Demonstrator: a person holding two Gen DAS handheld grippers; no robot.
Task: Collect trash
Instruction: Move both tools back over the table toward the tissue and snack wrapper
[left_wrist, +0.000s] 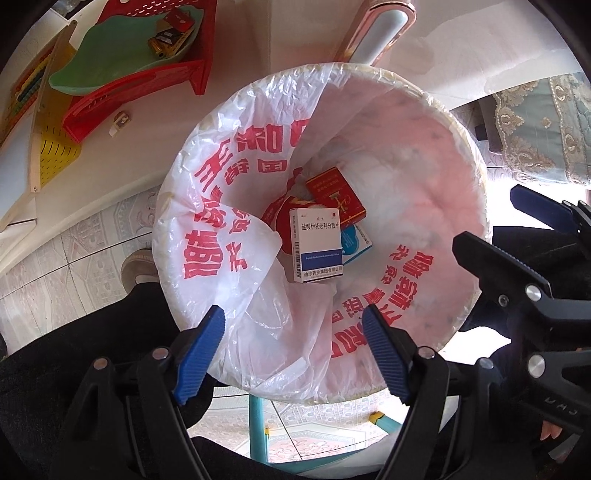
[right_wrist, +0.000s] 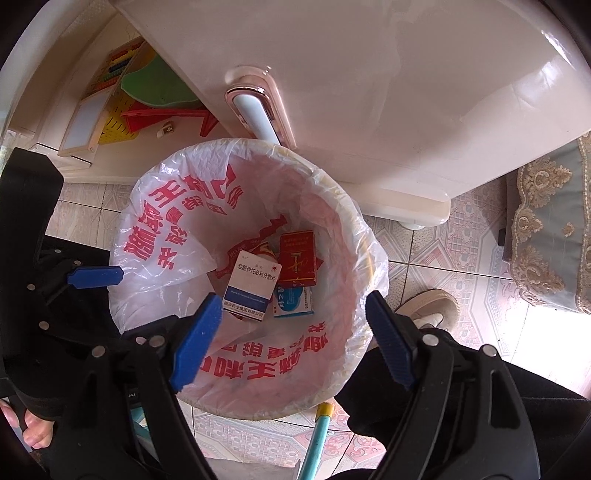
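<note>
White plastic, printed all over in big red characters, lines the round bin (left_wrist: 458, 266) right under me, and I'm looking straight down into it from both wrists. My left gripper (left_wrist: 293, 350) hangs over the near rim, blue ribbed pads spread wide apart, nothing between them but the crinkled liner (left_wrist: 221, 206) below. My right gripper (right_wrist: 291, 338) is over the same bin, jaws just as wide and just as empty; from the left camera I can see it off to the right side, black frame with one blue tip poking up near the bin's edge. Down at the bottom, the trash: a white medicine box (left_wrist: 317, 245) with a blue band lies on top, tilted, and just behind it a red cigarette pack (left_wrist: 338, 197) leans against the pile, touching the white box. A blue-and-white box (left_wrist: 356, 245) peeks out from under both, mostly covered. There's a red-and-white wrapper (right_wrist: 255, 251) tucked beside them too, though I can't tell exactly what it is. Around the bin, patterned floor tile (right_wrist: 436, 254), a pale glossy cabinet (right_wrist: 388, 92) with a long handle right behind the rim, and off in the left corner a red plastic basket (left_wrist: 147, 74) with a green dish (left_wrist: 110, 51) in it. A teal pole (right_wrist: 317, 439) runs along the floor on the near side of the bin, and a beige shoe (right_wrist: 428, 306) stands just beside the rim on my right.
</note>
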